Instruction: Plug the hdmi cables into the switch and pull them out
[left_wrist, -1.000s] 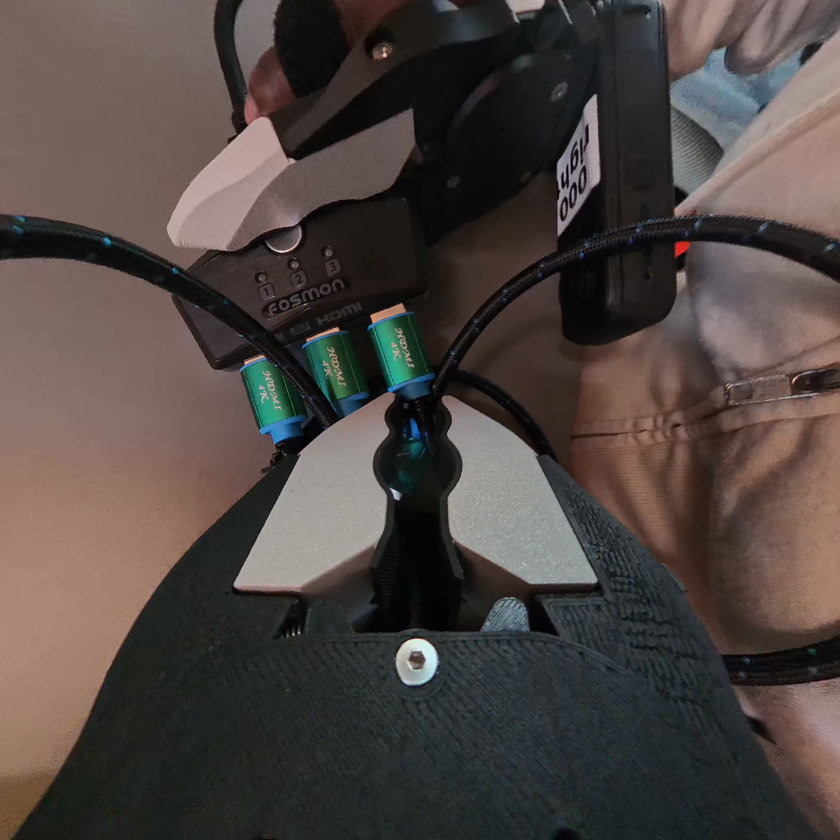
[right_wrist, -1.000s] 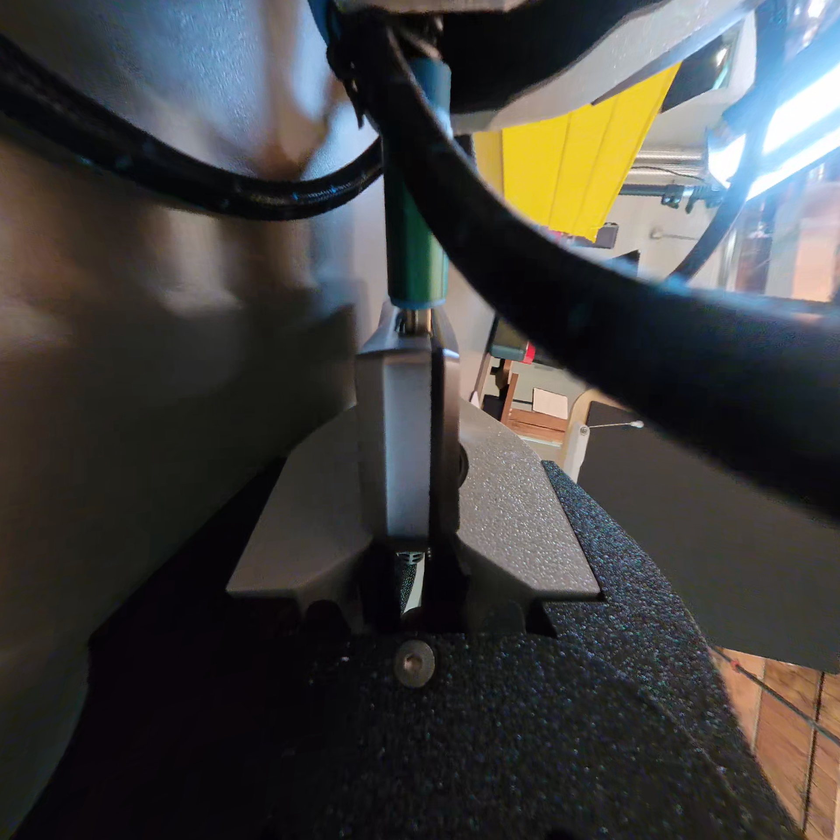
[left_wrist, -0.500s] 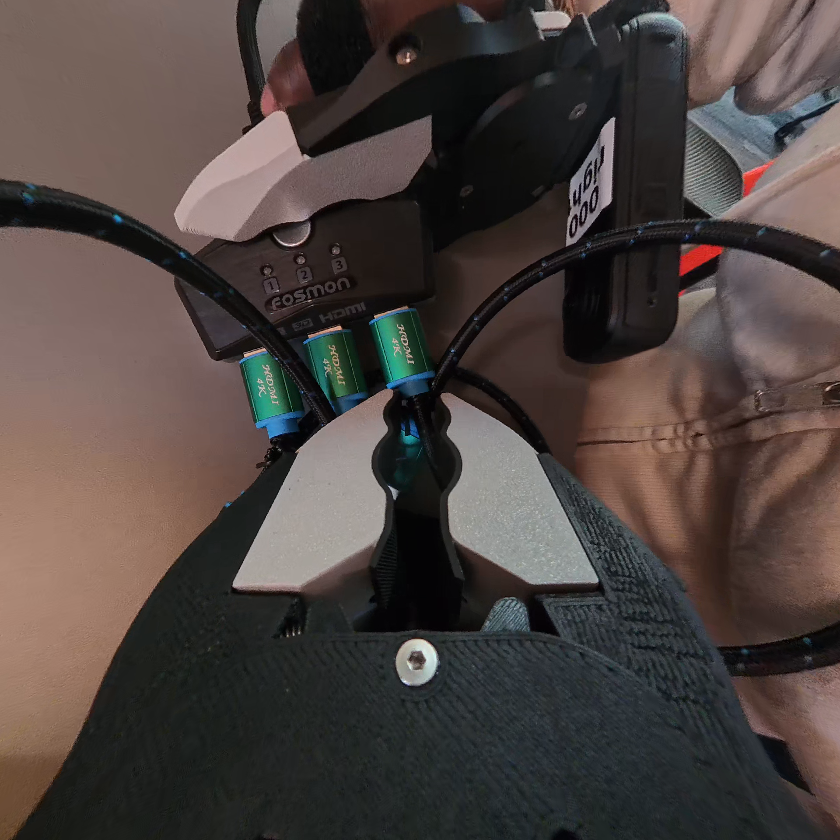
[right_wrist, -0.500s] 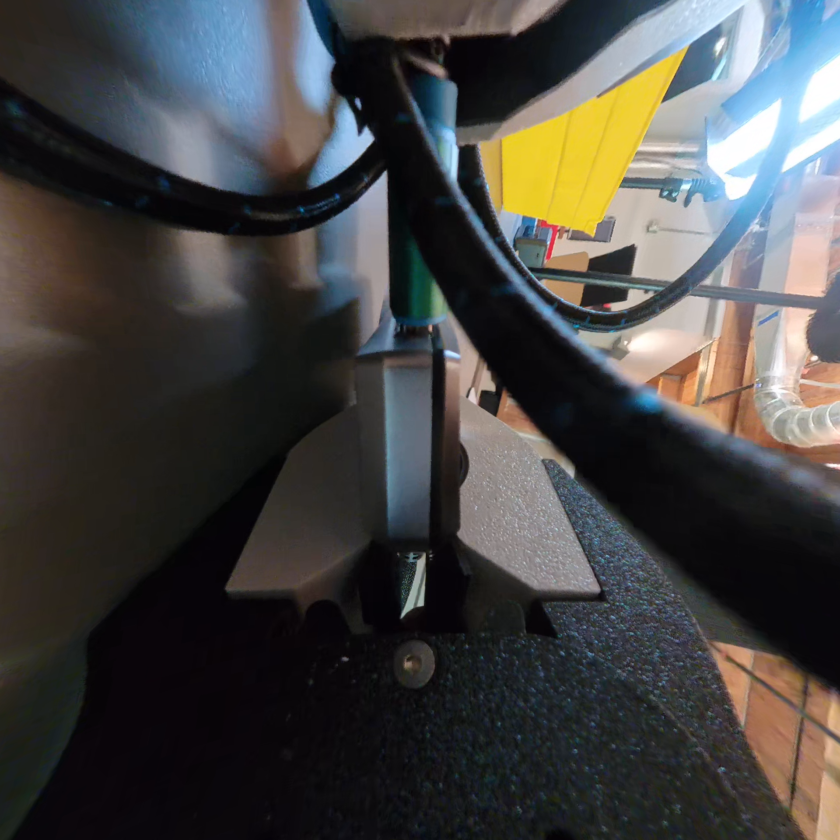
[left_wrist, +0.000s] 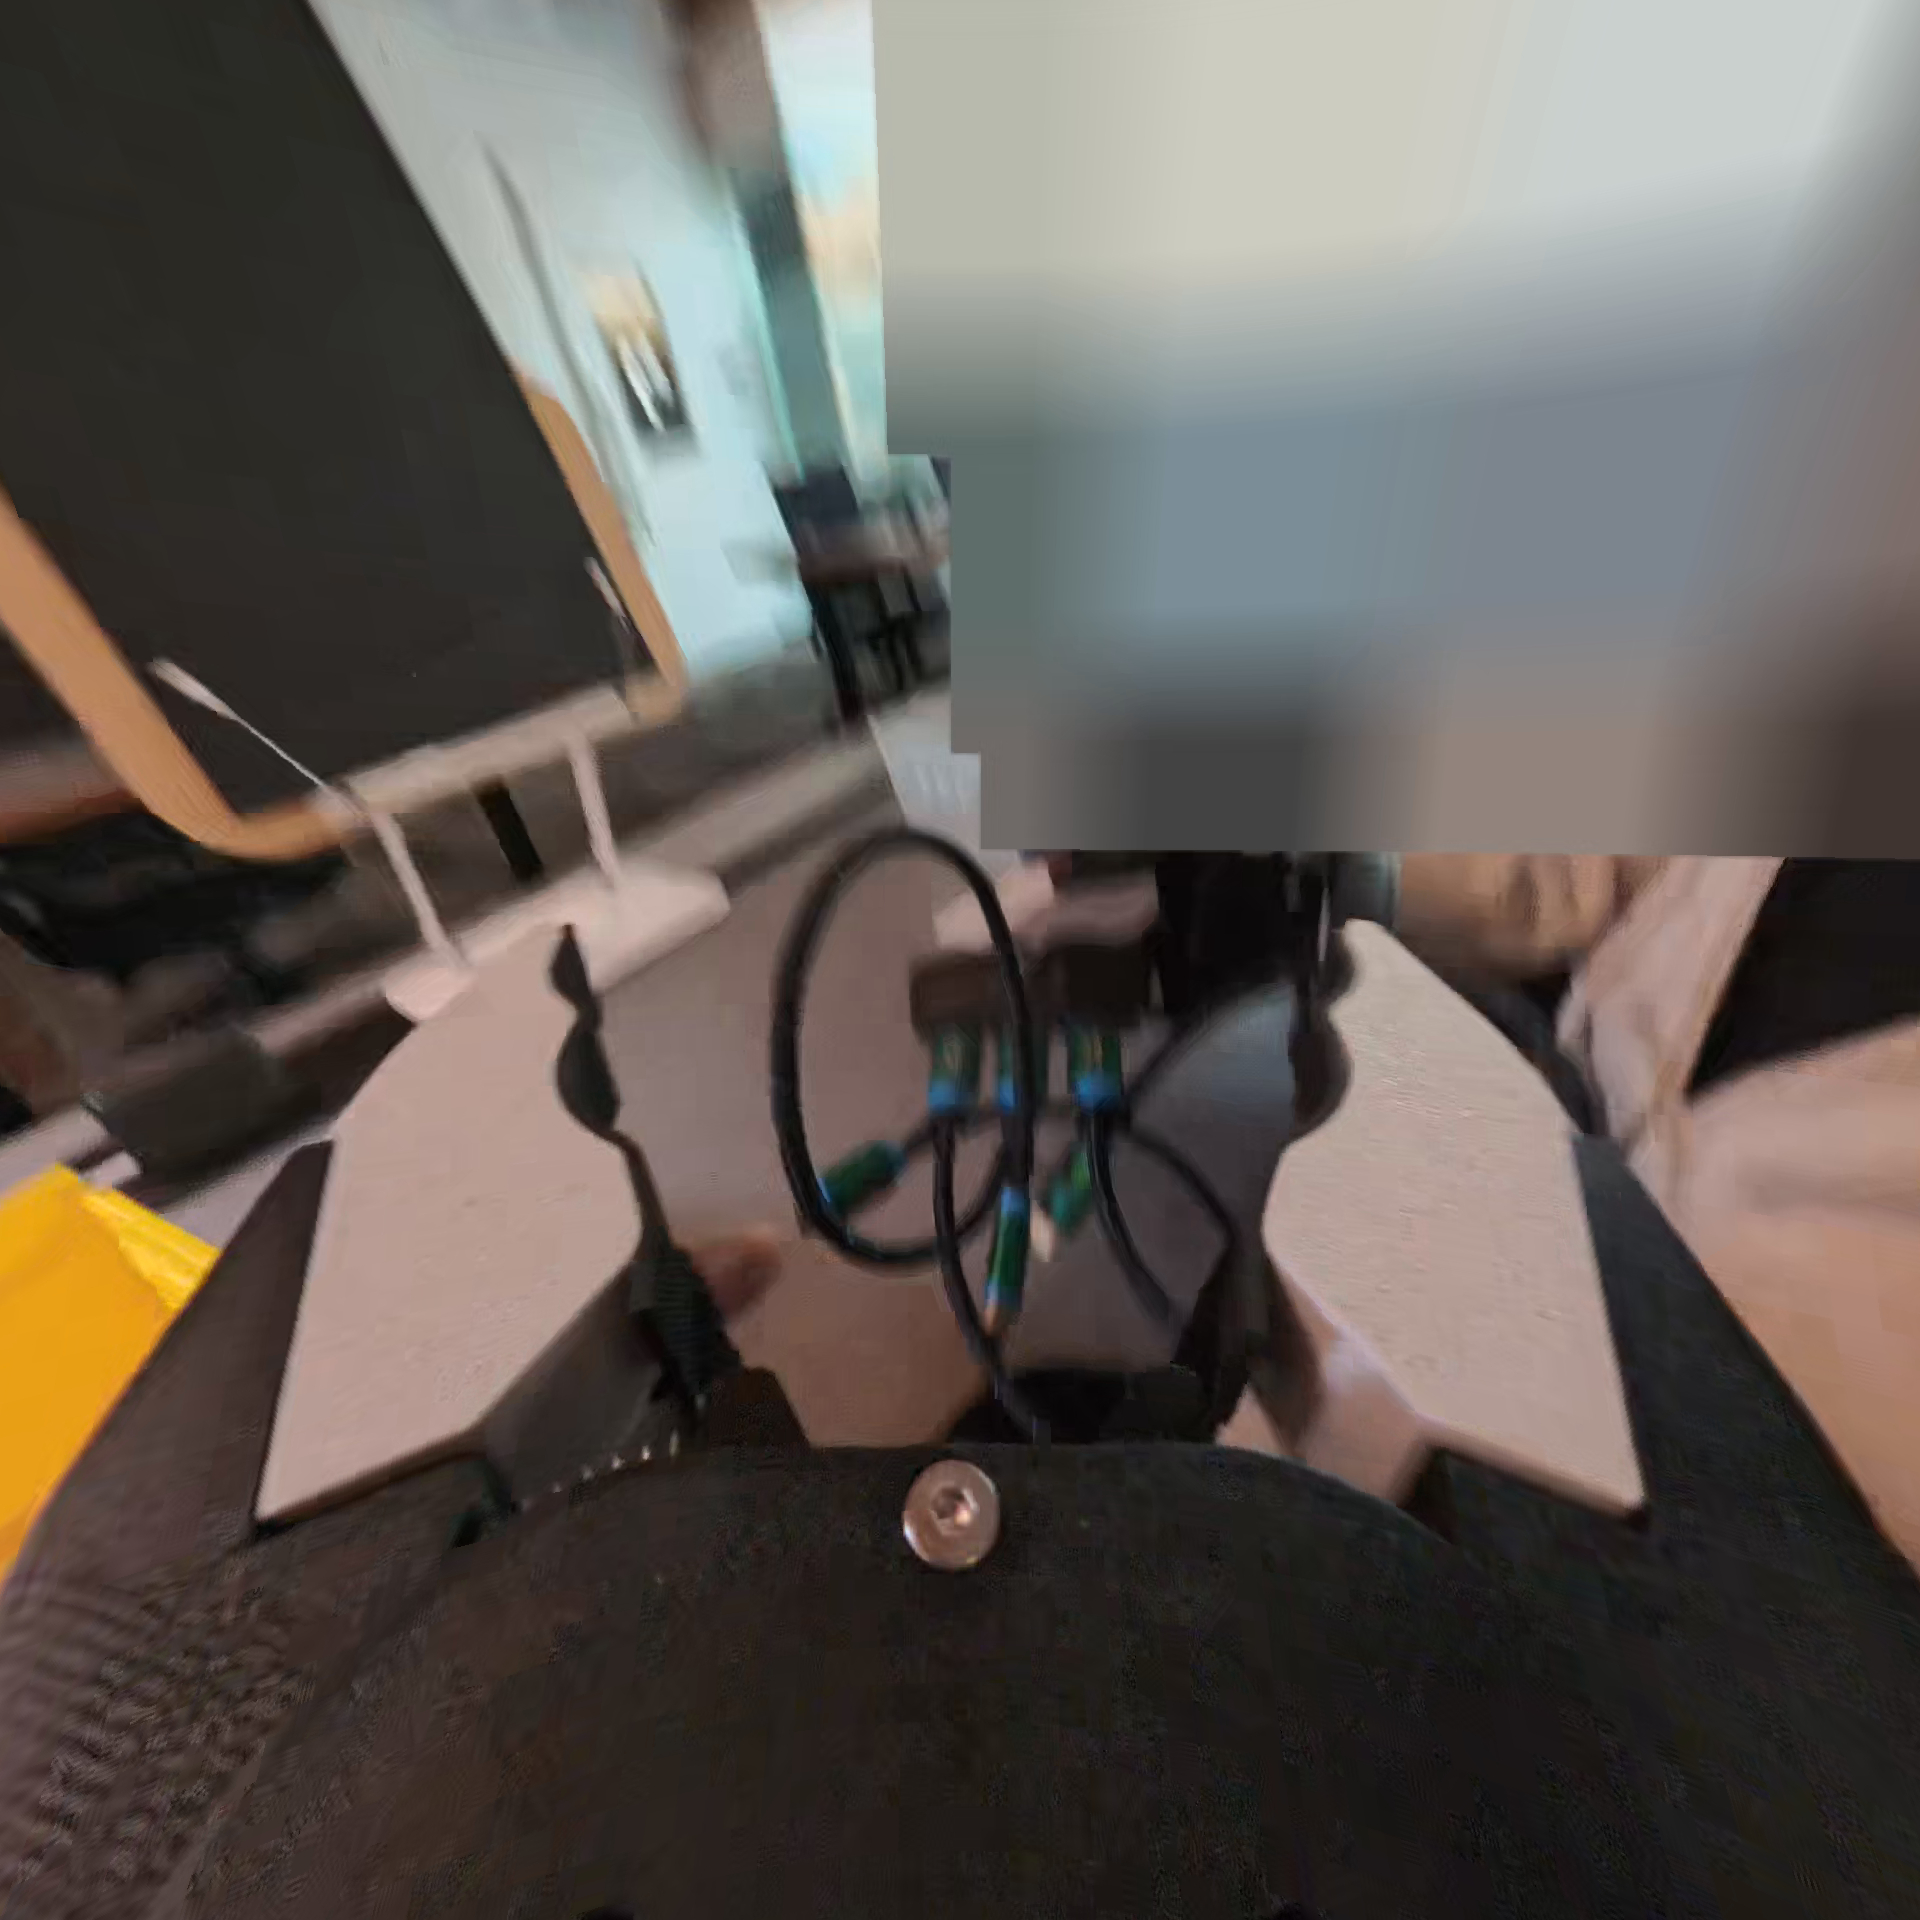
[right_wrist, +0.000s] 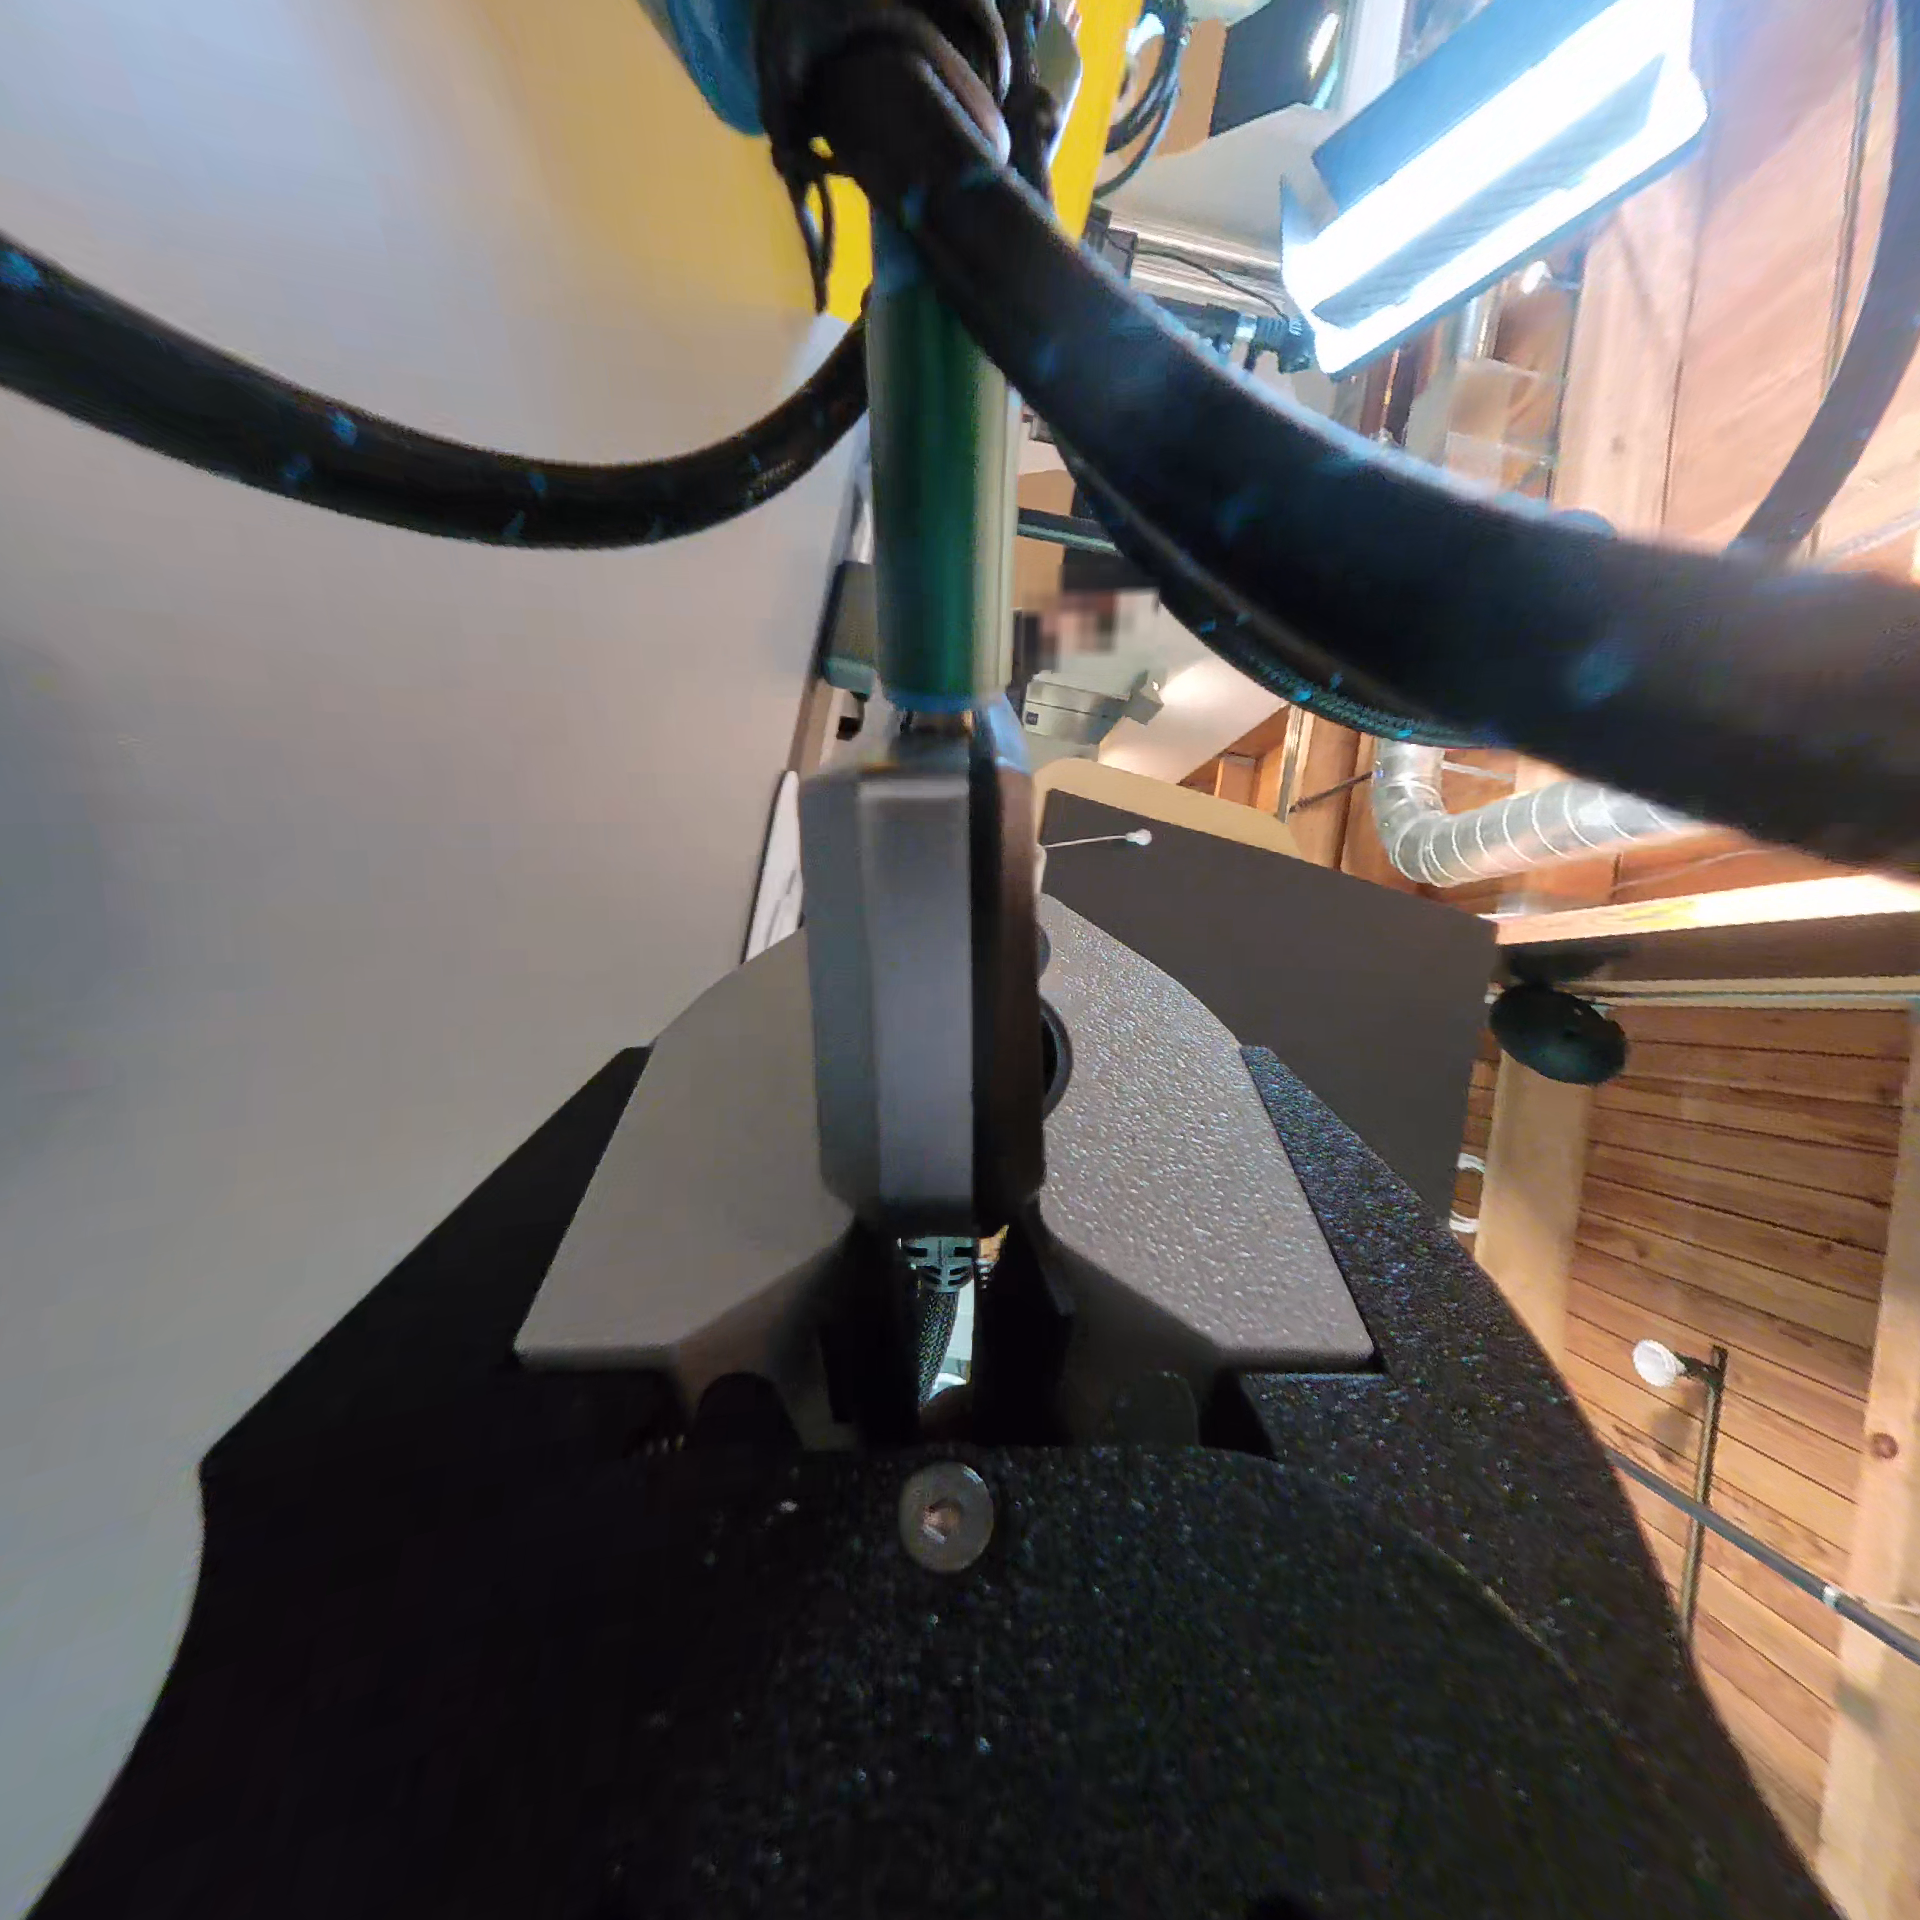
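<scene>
In the left wrist view my left gripper (left_wrist: 951, 1039) is open wide and empty, well back from the black HDMI switch (left_wrist: 1023, 987). The switch is small and blurred ahead between my fingers. Three green plugs (left_wrist: 1091, 1060) sit in its ports. Their black braided cables (left_wrist: 800, 1039) loop down, and the loose green ends (left_wrist: 1006, 1247) hang free. In the right wrist view my right gripper (right_wrist: 935, 935) is shut on the switch (right_wrist: 894, 987), seen edge-on. One green plug (right_wrist: 935, 499) stands in its far edge, and thick black cables (right_wrist: 1351, 582) cross close to the lens.
A black tabletop with a wooden rim (left_wrist: 260, 416) on white legs tilts at the left, and a yellow object (left_wrist: 73, 1309) sits at the lower left. A person's beige clothing (left_wrist: 1766, 1143) is at the right. The right wrist view shows a lamp (right_wrist: 1486, 177), a silver duct (right_wrist: 1507, 831) and a wood wall (right_wrist: 1714, 1247).
My left gripper has let go of the plug it held at the switch, opened wide and pulled far back. My right gripper still clamps the switch, now tilted differently.
</scene>
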